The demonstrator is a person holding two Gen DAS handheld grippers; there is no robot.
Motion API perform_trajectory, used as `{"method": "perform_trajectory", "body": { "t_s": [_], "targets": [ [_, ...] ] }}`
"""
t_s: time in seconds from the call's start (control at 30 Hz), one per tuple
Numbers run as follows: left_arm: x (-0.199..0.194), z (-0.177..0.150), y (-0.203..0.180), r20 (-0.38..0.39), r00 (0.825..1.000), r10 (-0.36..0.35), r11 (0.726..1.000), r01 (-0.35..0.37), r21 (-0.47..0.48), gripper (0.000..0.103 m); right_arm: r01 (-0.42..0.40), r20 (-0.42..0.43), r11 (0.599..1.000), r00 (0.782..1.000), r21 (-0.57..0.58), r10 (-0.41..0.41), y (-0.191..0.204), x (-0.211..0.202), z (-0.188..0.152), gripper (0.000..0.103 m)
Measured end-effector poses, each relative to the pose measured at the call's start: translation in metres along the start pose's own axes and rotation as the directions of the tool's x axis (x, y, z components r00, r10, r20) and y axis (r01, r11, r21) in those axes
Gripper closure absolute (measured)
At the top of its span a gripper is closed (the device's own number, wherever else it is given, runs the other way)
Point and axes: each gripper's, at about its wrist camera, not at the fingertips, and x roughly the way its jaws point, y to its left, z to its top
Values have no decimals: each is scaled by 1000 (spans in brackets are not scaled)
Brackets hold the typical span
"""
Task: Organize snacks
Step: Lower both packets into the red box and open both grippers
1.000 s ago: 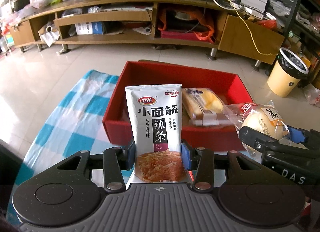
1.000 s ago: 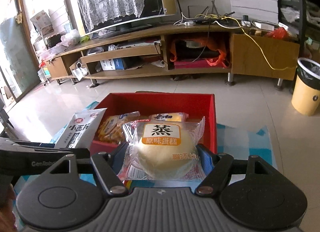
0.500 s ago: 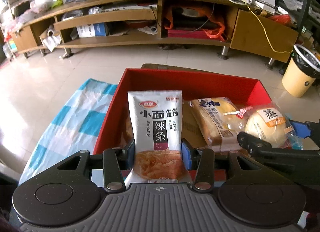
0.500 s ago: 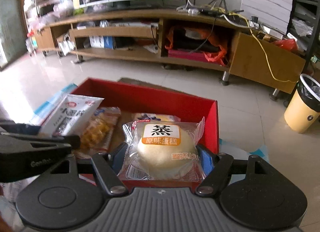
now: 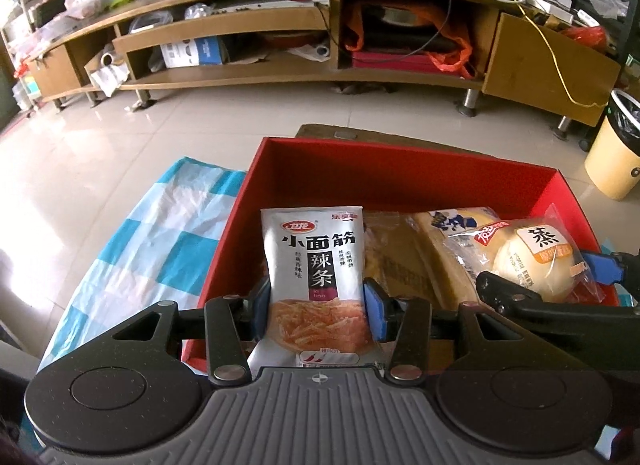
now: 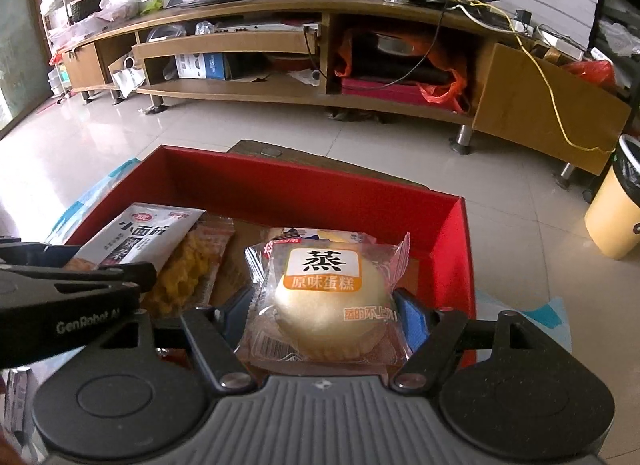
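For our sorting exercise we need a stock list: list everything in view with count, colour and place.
red box: one, red, on the checked cloth.
spicy strip packet: one, white-grey, over the box.
steamed cake packet: one, clear, orange label, over the box.
crisp packet: one, yellow, in the box.
bread packet: one, pale yellow, in the box.
checked cloth: one, blue-white, under the box.
bin: one, cream, floor.
left gripper: one, black, jaws just been opening, spicy strip packet between them.
right gripper: one, black, gripping steamed cake packet.
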Motion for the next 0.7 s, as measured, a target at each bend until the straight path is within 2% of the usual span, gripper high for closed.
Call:
{"method": "perform_trajectory", "body": {
  "t_s": [0.1,0.17,0.4,0.47,0.7],
  "targets": [
    [2,0,-1,1,1000,21,1000,-21,15,44,8,-10,1000,1000,-20,-9,2,4,1,24],
    [1,0,1,6,999,42,999,-42,12,36,15,-14,1000,1000,-13,-15,2,5,1,22],
    [-10,2,10,11,1000,30,1000,-30,-3,26,45,-4,998,999,-39,-46,8,1,1,22],
    [-14,1,11,17,999,28,1000,-27,-7,21,48,-1,998,999,-43,-48,8,-1,1,21],
    [-24,4,12,41,999,16,1000,-16,-5,18,44,23,999,999,-29,-43,6,-6,6,20]
  ]
}}
